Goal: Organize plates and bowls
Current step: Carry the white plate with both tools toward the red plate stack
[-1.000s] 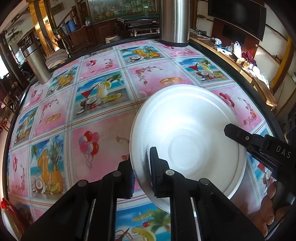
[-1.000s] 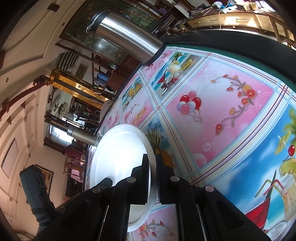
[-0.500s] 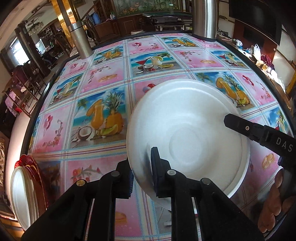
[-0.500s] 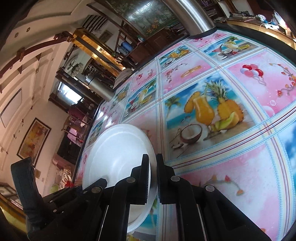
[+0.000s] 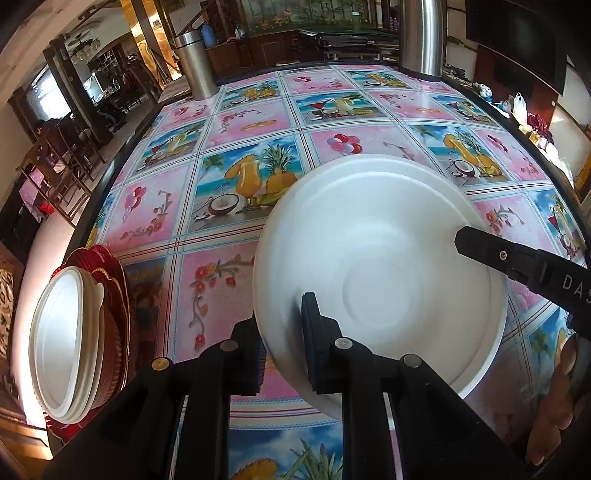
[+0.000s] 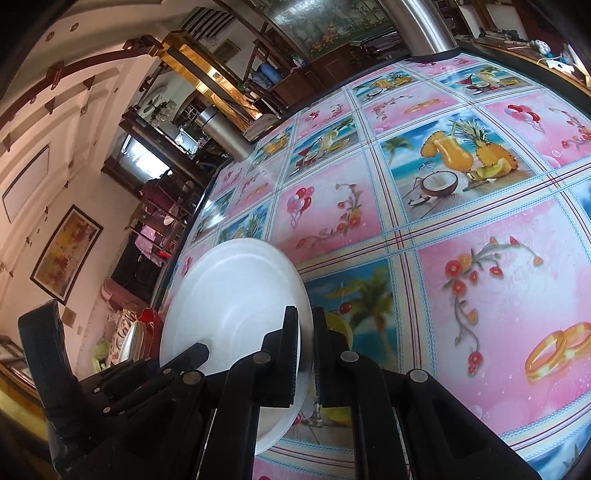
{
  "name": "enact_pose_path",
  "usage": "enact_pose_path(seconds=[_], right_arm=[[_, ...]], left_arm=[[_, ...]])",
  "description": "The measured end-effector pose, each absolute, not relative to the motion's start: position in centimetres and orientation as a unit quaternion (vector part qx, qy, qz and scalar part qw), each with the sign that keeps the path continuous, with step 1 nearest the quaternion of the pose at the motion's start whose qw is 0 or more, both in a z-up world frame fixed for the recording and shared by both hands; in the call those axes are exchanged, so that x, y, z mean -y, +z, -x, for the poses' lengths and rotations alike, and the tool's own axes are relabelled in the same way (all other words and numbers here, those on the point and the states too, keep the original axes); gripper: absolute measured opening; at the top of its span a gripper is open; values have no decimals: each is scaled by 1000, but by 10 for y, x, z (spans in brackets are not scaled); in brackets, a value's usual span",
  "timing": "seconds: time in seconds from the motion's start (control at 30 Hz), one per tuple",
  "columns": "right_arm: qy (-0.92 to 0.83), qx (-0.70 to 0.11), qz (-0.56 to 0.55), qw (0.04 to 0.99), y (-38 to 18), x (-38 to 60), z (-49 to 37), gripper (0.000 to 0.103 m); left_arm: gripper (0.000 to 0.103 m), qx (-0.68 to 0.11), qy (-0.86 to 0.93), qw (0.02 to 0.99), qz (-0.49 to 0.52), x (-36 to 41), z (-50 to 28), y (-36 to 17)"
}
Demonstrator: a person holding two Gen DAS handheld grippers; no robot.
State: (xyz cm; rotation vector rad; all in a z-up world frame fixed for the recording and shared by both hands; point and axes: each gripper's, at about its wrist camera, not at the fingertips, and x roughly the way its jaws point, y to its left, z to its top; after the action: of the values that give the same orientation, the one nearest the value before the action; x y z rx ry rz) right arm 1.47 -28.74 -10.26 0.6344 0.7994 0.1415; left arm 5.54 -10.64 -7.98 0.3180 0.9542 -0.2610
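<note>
Large furnished home, dining and living area.

Seen from a round table (image 5: 110,184) under a glossy oilcloth (image 5: 258,122) printed with fruit drinks, balloons and rings; stacked white and red plates (image 5: 74,332) at its edge. Beyond it, dark wooden chairs (image 5: 70,155), carved dark cabinets (image 5: 266,48), a big landscape painting (image 6: 332,22) along the far wall, a framed picture (image 6: 66,254) on a cream wall, gilded pillars (image 5: 142,37) and a coffered ceiling (image 6: 55,74). Steel columns (image 5: 421,37) beside the table, a dark flat screen (image 5: 517,40) on the right wall, a cluttered sideboard (image 5: 532,125) under it, daylight through a far window (image 6: 144,155).
</note>
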Motion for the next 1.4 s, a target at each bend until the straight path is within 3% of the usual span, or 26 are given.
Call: enact_pose_path(seconds=[0.87, 1.4], right_arm=[[98, -403, -254, 874, -98, 209, 25, 7], [139, -395, -257, 871, -47, 157, 28, 6]], left_arm=[[18, -451, -113, 878, -118, 30, -2, -86], [17, -395, -101, 908, -94, -35, 9, -26]])
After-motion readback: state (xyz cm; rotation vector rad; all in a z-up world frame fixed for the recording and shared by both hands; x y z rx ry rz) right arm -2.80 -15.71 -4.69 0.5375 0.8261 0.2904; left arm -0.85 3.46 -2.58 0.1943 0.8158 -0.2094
